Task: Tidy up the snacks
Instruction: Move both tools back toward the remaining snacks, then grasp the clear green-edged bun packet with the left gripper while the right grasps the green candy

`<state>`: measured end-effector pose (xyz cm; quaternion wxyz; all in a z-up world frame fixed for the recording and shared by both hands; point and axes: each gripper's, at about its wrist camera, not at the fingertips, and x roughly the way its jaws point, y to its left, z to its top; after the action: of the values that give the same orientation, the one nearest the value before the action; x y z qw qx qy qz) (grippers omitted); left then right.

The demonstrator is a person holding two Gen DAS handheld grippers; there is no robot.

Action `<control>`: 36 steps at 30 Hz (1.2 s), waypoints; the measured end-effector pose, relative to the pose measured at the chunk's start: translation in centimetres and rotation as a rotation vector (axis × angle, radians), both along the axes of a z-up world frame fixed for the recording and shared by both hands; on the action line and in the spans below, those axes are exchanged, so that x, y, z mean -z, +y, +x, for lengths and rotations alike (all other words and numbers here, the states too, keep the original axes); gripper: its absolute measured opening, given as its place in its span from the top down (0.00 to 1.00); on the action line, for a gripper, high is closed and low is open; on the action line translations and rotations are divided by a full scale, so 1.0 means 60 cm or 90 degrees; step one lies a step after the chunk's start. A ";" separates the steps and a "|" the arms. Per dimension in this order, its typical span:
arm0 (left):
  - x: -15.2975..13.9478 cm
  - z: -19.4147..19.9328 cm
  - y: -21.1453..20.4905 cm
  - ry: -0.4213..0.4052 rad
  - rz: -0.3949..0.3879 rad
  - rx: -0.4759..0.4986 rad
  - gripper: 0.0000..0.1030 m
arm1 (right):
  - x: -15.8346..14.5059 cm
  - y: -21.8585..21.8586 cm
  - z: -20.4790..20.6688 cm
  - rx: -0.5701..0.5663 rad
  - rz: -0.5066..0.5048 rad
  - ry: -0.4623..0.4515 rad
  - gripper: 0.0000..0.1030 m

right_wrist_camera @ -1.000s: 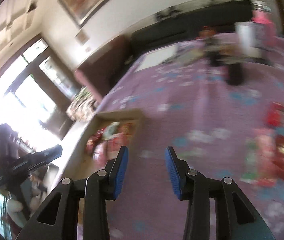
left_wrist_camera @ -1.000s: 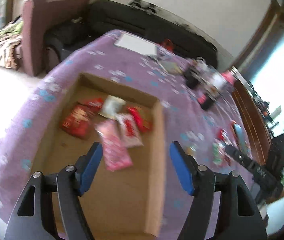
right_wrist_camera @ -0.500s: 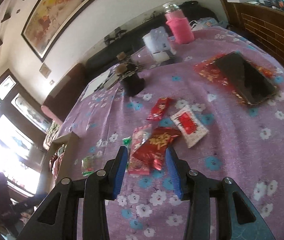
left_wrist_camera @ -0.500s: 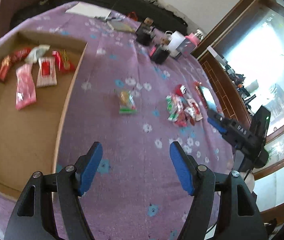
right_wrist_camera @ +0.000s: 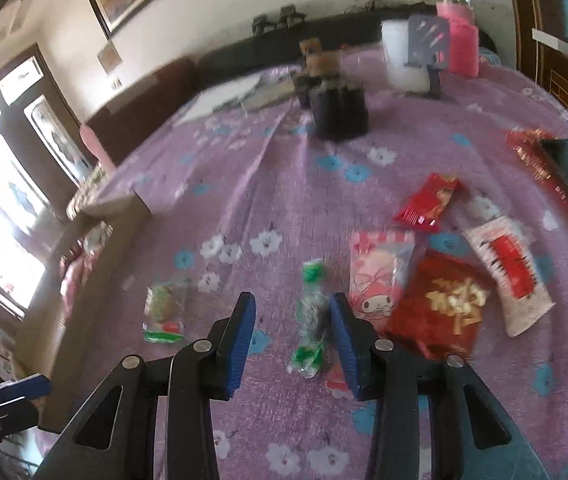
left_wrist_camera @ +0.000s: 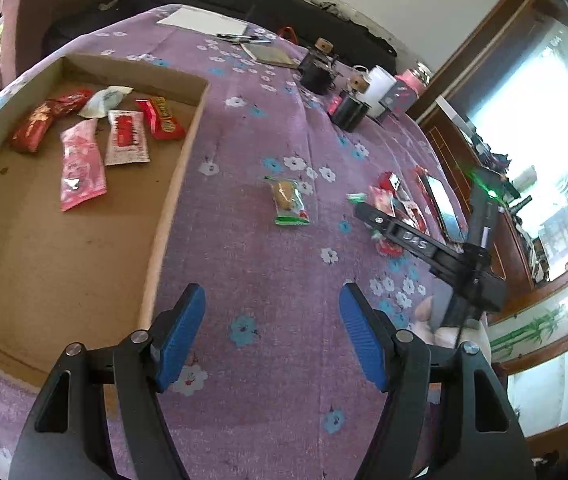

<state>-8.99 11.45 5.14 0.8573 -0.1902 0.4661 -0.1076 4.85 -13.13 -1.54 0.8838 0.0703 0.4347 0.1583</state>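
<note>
Your right gripper (right_wrist_camera: 291,334), jaws wide, straddles the green candy wrapper (right_wrist_camera: 310,320): light, crinkly, slippery (pinch mid-body); left gripper (left_wrist_camera: 271,334) gapes empty.

Your left gripper (left_wrist_camera: 271,334) hangs over the purple flowered tablecloth (left_wrist_camera: 267,240) with its blue pads spread wide and nothing between them. To your left sits the cardboard tray (left_wrist_camera: 171,196), holding a pink packet (left_wrist_camera: 80,164), a white-and-red packet (left_wrist_camera: 127,138), a red bar (left_wrist_camera: 160,117), a white wrapper (left_wrist_camera: 104,101) and a red packet (left_wrist_camera: 45,118). Ahead on the cloth lies a green-edged cake packet (left_wrist_camera: 288,201), alone. Further right, your right gripper (left_wrist_camera: 398,229) reaches over a cluster of red snack packets (left_wrist_camera: 400,204).
</note>
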 end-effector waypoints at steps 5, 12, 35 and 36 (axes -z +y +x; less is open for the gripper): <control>0.014 0.015 -0.034 0.006 0.015 0.034 0.33 | 0.009 -0.004 -0.002 0.014 -0.005 -0.007 0.80; 0.010 0.062 -0.064 0.000 0.060 0.043 0.33 | 0.004 -0.028 -0.010 0.026 0.034 -0.007 0.80; 0.057 0.173 -0.127 -0.030 0.238 0.062 0.76 | 0.002 -0.030 -0.014 0.017 0.041 -0.005 0.80; 0.053 0.166 -0.126 -0.033 0.228 0.065 0.76 | 0.000 -0.029 -0.016 0.017 0.040 -0.009 0.80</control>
<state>0.96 3.91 1.97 0.8827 -0.0077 0.4644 -0.0709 3.89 -14.89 -1.54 0.8862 0.1027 0.4223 0.1608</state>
